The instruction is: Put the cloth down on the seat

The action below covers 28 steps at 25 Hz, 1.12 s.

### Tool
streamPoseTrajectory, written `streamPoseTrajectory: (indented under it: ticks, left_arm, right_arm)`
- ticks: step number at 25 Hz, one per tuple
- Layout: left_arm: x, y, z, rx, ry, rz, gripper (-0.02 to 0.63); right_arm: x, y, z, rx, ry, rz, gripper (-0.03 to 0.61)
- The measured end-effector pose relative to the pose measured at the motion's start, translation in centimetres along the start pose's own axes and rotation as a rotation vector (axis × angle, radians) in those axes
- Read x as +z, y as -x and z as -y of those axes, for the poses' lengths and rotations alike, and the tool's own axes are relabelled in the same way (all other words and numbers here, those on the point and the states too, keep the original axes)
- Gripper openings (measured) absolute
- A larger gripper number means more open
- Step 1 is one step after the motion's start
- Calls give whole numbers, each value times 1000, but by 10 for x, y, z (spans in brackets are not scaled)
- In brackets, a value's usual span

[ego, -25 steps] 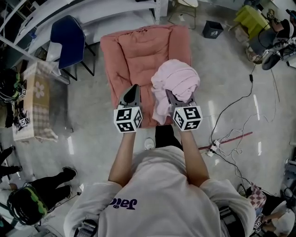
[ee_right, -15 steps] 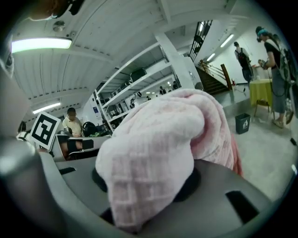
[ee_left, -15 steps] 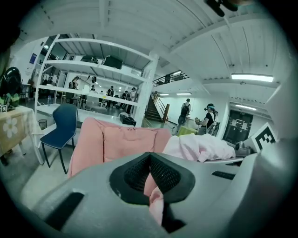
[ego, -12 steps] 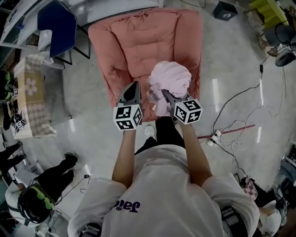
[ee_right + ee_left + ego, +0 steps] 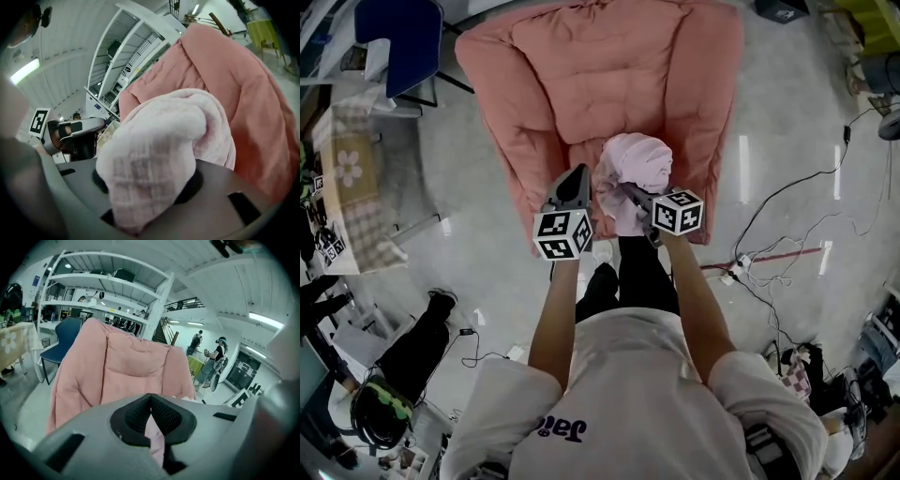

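A bundled pale pink cloth point(image 5: 633, 161) hangs over the front of the salmon-pink padded armchair's seat point(image 5: 581, 75). My right gripper point(image 5: 628, 192) is shut on the cloth. In the right gripper view the cloth point(image 5: 164, 140) bulges up over the jaws and hides the fingertips of that gripper point(image 5: 150, 187), with the armchair point(image 5: 253, 103) behind it. My left gripper point(image 5: 575, 176) sits just left of the cloth with its jaws together and nothing held. In the left gripper view this gripper point(image 5: 150, 401) points at the armchair's back point(image 5: 126, 366).
A blue chair point(image 5: 398, 37) and a table with a floral cover point(image 5: 347, 178) stand to the left. Cables and a power strip point(image 5: 769, 262) lie on the floor to the right. A person point(image 5: 394, 375) is at lower left. White shelving point(image 5: 108, 291) stands behind the armchair.
The person has stepped closer to the armchair. Both grippers and the cloth have moved forward from the seat's front edge to over the seat. The grip on the cloth is unchanged.
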State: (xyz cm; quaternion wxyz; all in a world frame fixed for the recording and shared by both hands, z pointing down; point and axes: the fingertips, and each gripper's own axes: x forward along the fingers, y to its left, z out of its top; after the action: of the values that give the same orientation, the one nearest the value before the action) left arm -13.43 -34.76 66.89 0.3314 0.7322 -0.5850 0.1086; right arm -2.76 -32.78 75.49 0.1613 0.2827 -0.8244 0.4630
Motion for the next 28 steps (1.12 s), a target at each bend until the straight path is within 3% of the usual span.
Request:
streamPoseTrajectory:
  ticks: [6, 13, 15, 21, 28]
  left_arm:
    - [-32, -30, -12, 24, 30, -53, 14]
    - [-59, -55, -34, 45, 21, -111, 14]
    - [-65, -60, -36, 42, 24, -121, 14]
    - [-85, -67, -36, 45, 37, -144, 14]
    - [-86, -54, -41, 46, 40, -139, 14]
  right_arm:
    - [-29, -44, 52, 35, -83, -86, 193]
    - [-59, -106, 98, 11, -140, -171, 213]
    - [-66, -111, 114, -42, -140, -190, 228]
    - [-99, -99, 177, -320, -185, -263, 271]
    - [-101, -90, 174, -379, -136, -233, 334]
